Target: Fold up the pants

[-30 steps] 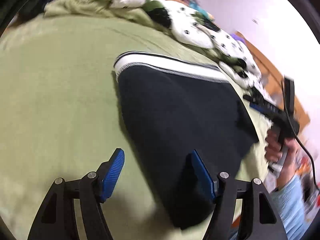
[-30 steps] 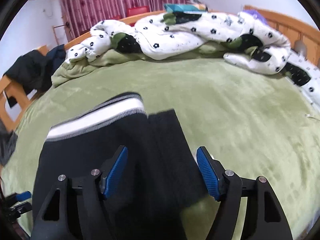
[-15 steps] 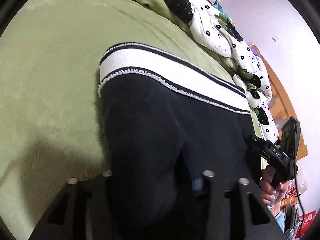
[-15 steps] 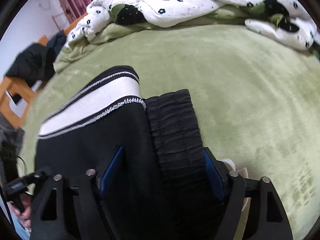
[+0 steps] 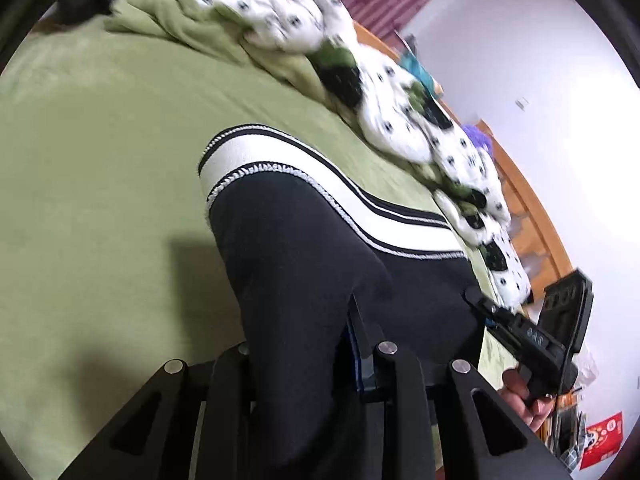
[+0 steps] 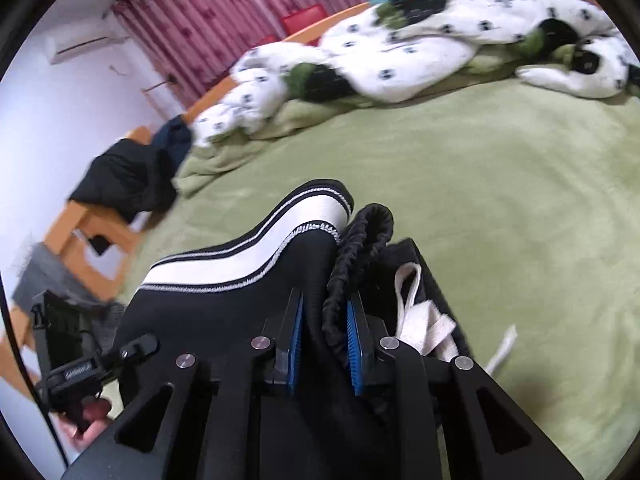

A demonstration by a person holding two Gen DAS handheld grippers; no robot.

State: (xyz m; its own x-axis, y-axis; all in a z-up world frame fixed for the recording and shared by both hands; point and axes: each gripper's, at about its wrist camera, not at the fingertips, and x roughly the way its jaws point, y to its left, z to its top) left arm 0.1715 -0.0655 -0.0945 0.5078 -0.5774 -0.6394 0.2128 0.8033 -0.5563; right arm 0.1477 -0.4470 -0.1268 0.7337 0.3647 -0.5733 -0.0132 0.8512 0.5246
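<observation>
Your right gripper [image 6: 324, 340] jaws pinch the gathered black waistband | your left gripper [image 5: 304, 344] jaws clamp dark fabric | pants [image 5: 304, 248] black, white-striped, raised over the green bed [image 6: 500, 184] | spotted duvet [image 6: 400, 48] heaped beyond.

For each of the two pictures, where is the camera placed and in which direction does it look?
Left wrist view: on the left tool, facing over the black pants and green bed; the right tool and hand show right.
Right wrist view: on the right tool, gripping the waistband, facing the curtain; the left tool shows left.
Shared: pants, bed, spotted quilt.
</observation>
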